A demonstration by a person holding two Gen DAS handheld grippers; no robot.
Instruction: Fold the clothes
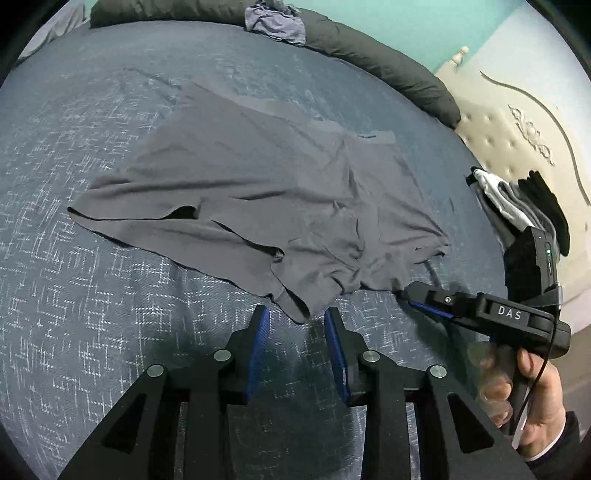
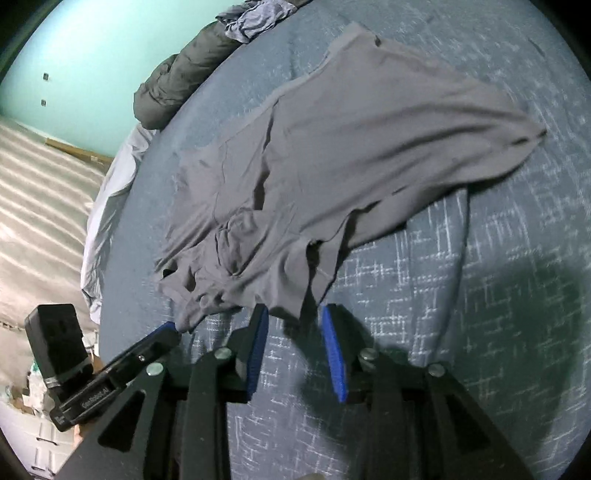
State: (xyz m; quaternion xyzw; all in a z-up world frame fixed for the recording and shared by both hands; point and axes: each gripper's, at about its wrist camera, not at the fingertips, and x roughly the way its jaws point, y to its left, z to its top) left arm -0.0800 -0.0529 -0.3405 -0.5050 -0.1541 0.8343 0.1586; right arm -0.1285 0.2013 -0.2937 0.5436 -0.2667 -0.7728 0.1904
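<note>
The grey garment (image 1: 258, 192) lies spread on the bed (image 1: 92, 314), its near hem just ahead of both claws. The left claw (image 1: 297, 314) is spread, a hem corner between its pads, unpinched. The right claw (image 2: 293, 314) is likewise spread over the hem, probably so both can lift that edge for a fold.

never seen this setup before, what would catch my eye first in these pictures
The grey garment lies spread and wrinkled across the middle of the blue patterned bedspread. Both grippers sit at its near edge: the left gripper is open around a corner, the right gripper open at the hem. Crumpled clothes lie at the far side.
</note>
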